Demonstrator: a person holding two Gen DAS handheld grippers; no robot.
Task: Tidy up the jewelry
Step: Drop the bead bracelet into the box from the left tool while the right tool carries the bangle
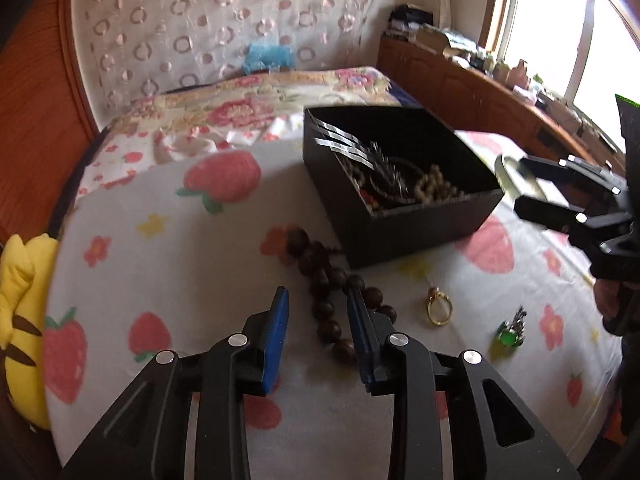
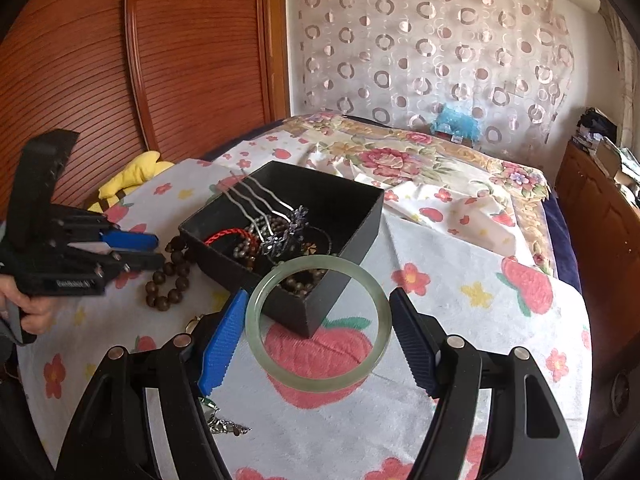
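A black box (image 1: pixel 420 224) stands on the strawberry-print bedsheet and holds hair pins (image 2: pixel 256 204), bead strings and a red cord. My right gripper (image 2: pixel 318 322) is shut on a pale green jade bangle (image 2: pixel 320 382), held in the air near the box's front corner (image 2: pixel 308 320); it also shows in the left wrist view (image 1: pixel 516 190). My left gripper (image 1: pixel 318 296) is open, its fingers on either side of a dark wooden bead bracelet (image 1: pixel 324 276) on the sheet. A gold ring (image 1: pixel 439 308) and a green gem piece (image 1: pixel 510 330) lie to its right.
A yellow plush toy (image 1: pixel 20 320) lies at the bed's left edge. A floral quilt (image 2: pixel 420 160) covers the far bed. A wooden cabinet (image 1: pixel 460 84) with clutter runs under the window on the right. A wooden slatted door (image 2: pixel 160 60) is behind.
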